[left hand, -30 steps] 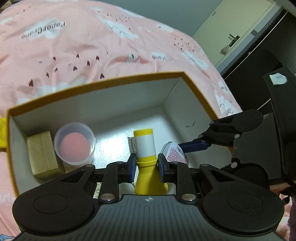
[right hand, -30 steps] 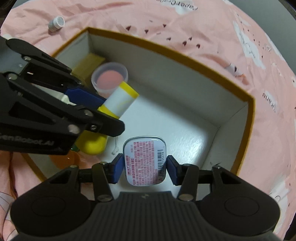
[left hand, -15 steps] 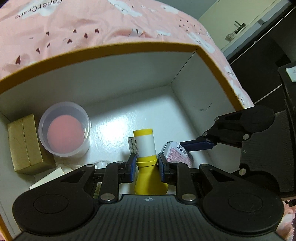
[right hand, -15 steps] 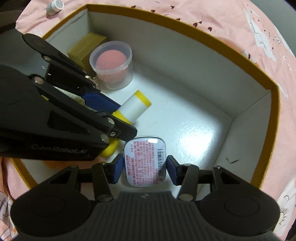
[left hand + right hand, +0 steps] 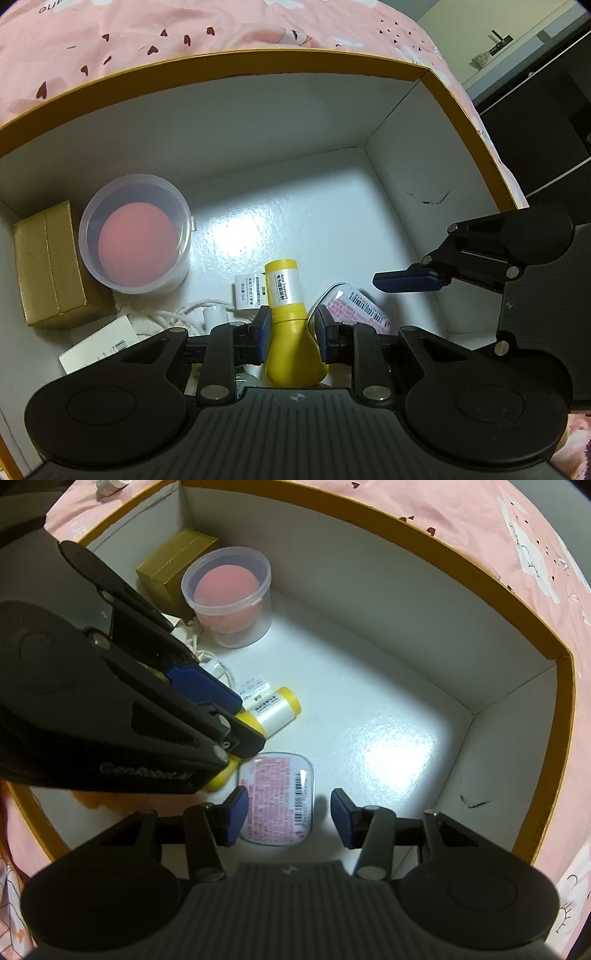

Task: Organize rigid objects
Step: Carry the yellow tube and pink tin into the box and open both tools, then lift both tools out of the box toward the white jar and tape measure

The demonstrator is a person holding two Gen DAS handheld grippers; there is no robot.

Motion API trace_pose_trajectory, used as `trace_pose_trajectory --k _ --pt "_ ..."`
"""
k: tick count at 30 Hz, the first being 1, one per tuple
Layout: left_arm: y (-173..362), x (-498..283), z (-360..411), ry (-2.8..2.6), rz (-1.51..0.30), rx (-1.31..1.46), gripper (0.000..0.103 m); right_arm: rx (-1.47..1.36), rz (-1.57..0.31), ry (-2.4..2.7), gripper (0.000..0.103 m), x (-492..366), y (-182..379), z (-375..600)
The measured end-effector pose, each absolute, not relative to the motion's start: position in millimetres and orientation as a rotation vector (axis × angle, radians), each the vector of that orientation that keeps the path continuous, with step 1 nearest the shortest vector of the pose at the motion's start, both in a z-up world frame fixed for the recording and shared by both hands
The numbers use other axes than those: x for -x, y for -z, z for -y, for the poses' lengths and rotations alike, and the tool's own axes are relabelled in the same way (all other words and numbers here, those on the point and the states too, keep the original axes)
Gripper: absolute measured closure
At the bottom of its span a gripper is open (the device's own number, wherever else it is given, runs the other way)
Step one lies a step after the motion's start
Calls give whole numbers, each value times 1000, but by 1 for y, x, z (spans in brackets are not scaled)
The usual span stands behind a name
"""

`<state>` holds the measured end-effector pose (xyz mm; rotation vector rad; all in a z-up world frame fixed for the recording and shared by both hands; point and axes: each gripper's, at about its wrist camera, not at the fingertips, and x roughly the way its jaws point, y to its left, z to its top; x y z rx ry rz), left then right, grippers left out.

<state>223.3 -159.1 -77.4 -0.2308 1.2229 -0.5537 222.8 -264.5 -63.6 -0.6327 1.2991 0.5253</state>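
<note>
Both grippers reach down into a white cardboard box with an orange rim point(image 5: 258, 62) point(image 5: 406, 528). My left gripper point(image 5: 291, 328) is shut on the neck of a yellow bottle with a white label point(image 5: 284, 291). The bottle point(image 5: 273, 709) is tilted low over the box floor. My right gripper point(image 5: 289, 812) stands open. A pink-labelled mint tin point(image 5: 280, 797) lies flat on the floor between its pads, with a gap at the right pad. The tin point(image 5: 360, 306) lies just right of the bottle, under one right finger point(image 5: 410, 280).
In the box's left part sit a clear tub holding a pink puff point(image 5: 136, 236), a gold box point(image 5: 48, 266), a white carton point(image 5: 99, 343) and a string with a tag point(image 5: 207, 314). The box rests on a pink bedspread point(image 5: 184, 29). Dark furniture point(image 5: 535, 129) stands right.
Both grippers sank deeper into the box. The right jaws spread and let go of the mint tin, which now lies on the floor. The left still grips the bottle.
</note>
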Motion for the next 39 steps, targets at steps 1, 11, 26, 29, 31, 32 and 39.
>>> trace_pose_trajectory --k 1,11,26,29,31,32,39 --pt "77 -223 159 553 -1222 230 72 630 -1300 -526 55 -222 64 265" --pt "68 -217 154 523 -1184 233 40 638 -1266 -497 37 -217 62 263" --pt "15 -183 133 457 -984 190 38 626 -1200 -451 29 -206 35 260" --pt "4 -177 127 433 -941 156 38 621 -1167 -447 29 -206 22 252" --pt "-2 -175 121 411 -919 146 38 614 -1142 -450 29 -205 15 247" --pt "-4 -174 117 394 -907 145 38 608 -1130 -452 29 -205 11 244" --pt "-18 -166 87 301 -833 119 38 584 -1046 -501 29 -204 -15 214"
